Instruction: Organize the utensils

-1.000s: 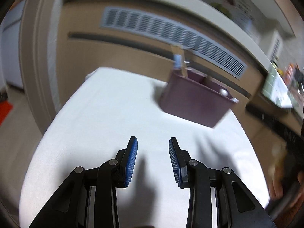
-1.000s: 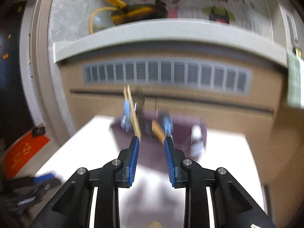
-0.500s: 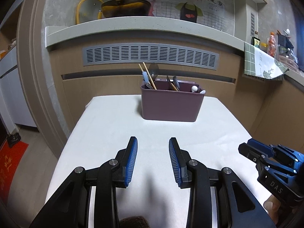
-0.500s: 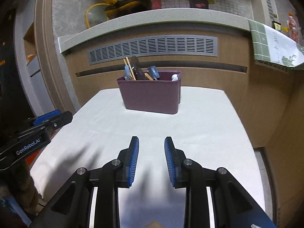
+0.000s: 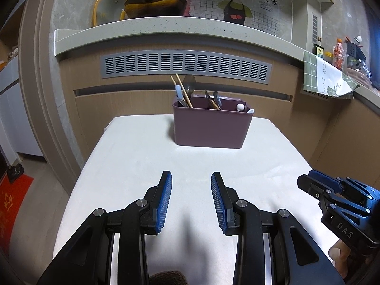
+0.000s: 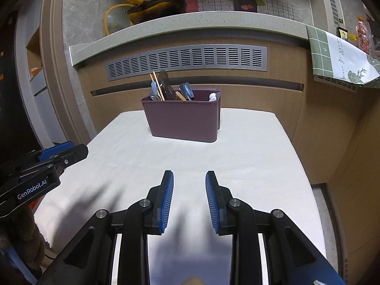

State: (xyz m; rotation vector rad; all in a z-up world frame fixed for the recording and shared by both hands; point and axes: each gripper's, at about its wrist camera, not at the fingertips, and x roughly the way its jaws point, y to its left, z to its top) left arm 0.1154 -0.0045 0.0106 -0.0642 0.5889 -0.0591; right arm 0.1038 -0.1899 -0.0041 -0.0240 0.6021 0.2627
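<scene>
A purple utensil holder (image 5: 210, 128) stands at the far end of the white table (image 5: 133, 156); it also shows in the right wrist view (image 6: 182, 121). Chopsticks (image 5: 181, 90), spoons (image 5: 190, 83) and other utensils stick out of it. My left gripper (image 5: 191, 199) is open and empty, low over the near part of the table, well short of the holder. My right gripper (image 6: 189, 198) is open and empty, beside the left one. Each gripper shows at the edge of the other's view, the right one (image 5: 332, 190) and the left one (image 6: 54, 156).
A wooden counter front with a grey vent grille (image 5: 185, 67) rises behind the table. A yellow-handled pan (image 5: 152, 7) sits on the ledge above. A green checked cloth (image 6: 339, 57) hangs at the right. A red mat (image 5: 11, 204) lies on the floor left.
Both grippers pulled back from the holder toward the near table edge and steadied. The views went from tilted and blurred to level. Both grippers stayed open and empty.
</scene>
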